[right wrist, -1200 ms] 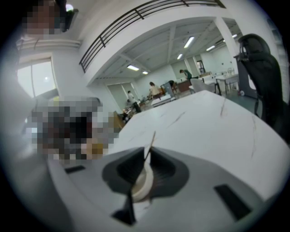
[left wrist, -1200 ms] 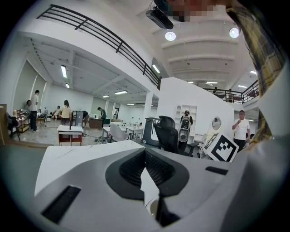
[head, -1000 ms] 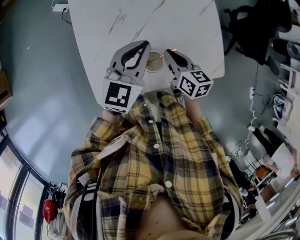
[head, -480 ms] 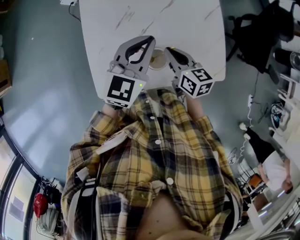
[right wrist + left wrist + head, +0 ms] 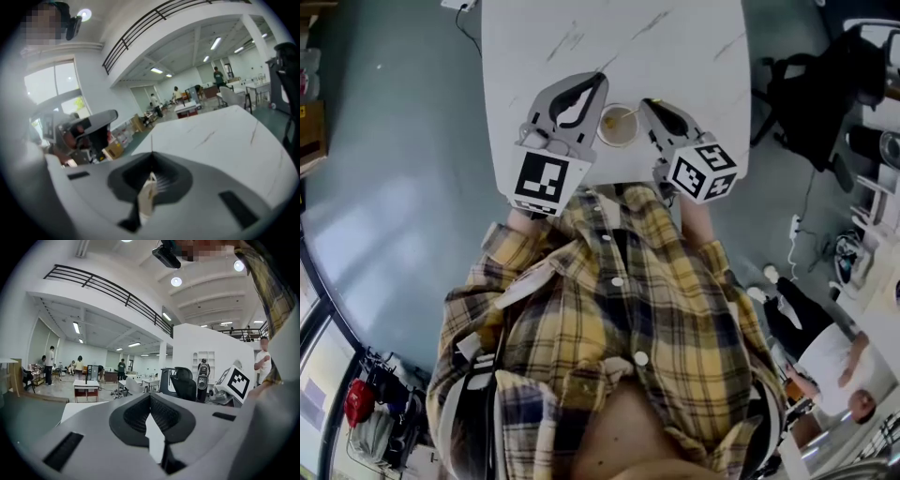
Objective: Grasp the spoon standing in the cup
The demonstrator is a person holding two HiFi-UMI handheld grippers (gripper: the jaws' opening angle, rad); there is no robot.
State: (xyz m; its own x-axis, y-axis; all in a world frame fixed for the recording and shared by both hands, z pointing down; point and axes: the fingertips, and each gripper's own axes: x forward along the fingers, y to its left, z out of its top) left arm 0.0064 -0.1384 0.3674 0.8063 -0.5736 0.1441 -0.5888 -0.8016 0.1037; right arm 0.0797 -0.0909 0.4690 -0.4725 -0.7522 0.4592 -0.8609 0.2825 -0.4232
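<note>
A pale cup stands near the front edge of the white marble table, between my two grippers. A thin spoon leans in it, handle toward the right. My right gripper is shut at the handle's end. In the right gripper view a cream strip of the spoon sits pinched between the closed right gripper. My left gripper lies just left of the cup, shut and holding nothing. In its own view the left gripper points over the table into the room.
The table's front edge lies just below the cup, against the person's plaid shirt. A black office chair stands on the floor to the right, with cables beyond it. Grey floor lies on the left. People stand far off.
The head view has shifted, so the table sits further right. The cup now shows whole between the two grippers. Both grippers keep their places beside it.
</note>
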